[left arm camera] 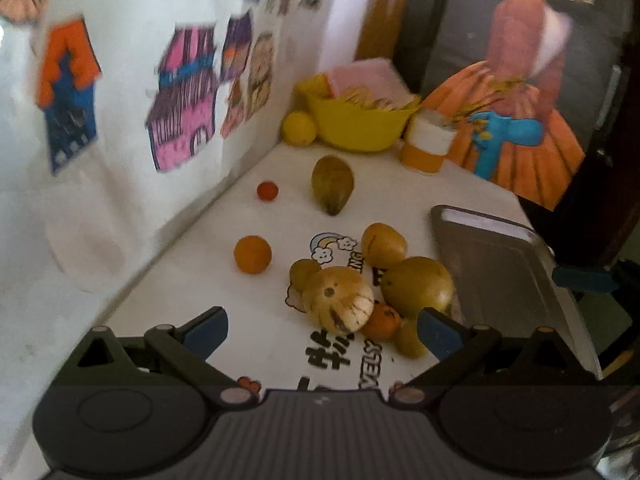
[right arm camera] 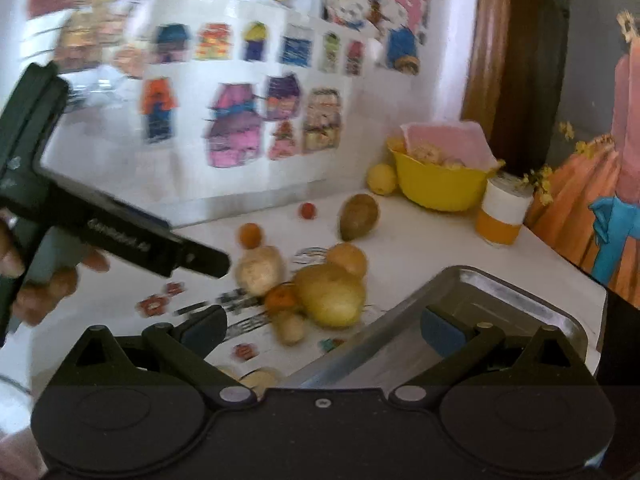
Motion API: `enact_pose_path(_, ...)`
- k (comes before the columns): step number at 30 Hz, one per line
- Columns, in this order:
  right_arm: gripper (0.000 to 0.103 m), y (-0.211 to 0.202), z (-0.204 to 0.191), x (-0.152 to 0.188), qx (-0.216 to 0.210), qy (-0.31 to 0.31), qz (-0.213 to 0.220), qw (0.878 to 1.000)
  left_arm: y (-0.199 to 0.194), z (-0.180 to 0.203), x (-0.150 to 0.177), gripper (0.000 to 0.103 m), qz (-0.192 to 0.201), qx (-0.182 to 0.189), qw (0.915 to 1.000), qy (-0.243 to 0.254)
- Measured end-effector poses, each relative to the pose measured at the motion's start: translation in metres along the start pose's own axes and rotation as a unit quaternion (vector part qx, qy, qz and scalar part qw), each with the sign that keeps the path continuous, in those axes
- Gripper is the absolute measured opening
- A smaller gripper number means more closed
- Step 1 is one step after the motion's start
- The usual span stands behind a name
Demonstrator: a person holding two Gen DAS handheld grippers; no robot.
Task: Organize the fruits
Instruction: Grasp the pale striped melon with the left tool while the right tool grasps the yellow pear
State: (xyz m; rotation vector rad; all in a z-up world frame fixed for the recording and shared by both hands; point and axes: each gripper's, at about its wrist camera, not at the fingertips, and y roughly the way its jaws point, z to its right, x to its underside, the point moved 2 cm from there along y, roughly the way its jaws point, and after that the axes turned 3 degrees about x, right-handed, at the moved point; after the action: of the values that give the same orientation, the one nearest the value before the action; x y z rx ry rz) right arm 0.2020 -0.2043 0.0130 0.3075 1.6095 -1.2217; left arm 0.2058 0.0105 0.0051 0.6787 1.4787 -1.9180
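Note:
A pile of fruit lies on the white table: a pale striped melon (left arm camera: pixel 338 300), a green mango (left arm camera: pixel 418 286), a yellow-brown fruit (left arm camera: pixel 384 244) and a small orange (left arm camera: pixel 382 322). Farther off lie an orange (left arm camera: pixel 253 254), a small red tomato (left arm camera: pixel 267 191) and a green-brown mango (left arm camera: pixel 333 184). My left gripper (left arm camera: pixel 320 330) is open just short of the melon, nothing between its fingers. My right gripper (right arm camera: pixel 324 326) is open above the near corner of the metal tray (right arm camera: pixel 500 292), with the green mango (right arm camera: pixel 330 296) ahead of it. The left gripper (right arm camera: pixel 200 260) shows from the side, held by a hand.
A metal tray (left arm camera: pixel 496 264) sits right of the pile. At the back stand a yellow bowl (left arm camera: pixel 360 124) with pink cloth, a lemon (left arm camera: pixel 298 128) and an orange-and-white cup (left arm camera: pixel 426 146). A wall with drawings runs along the left. A painted panel stands behind.

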Motion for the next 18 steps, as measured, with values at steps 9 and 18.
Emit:
enact_pose_path(9,0.086,0.058,0.012,-0.01,-0.055,-0.012,-0.034,0.998,0.043,-0.01,-0.009,0.093,-0.039,0.0,0.9959,-0.082)
enact_pose_path(18,0.069,0.089,0.026,-0.011,-0.079,0.043,-0.06,0.994,0.06,-0.012,-0.008,0.059,-0.054,0.021,0.9904,-0.126)
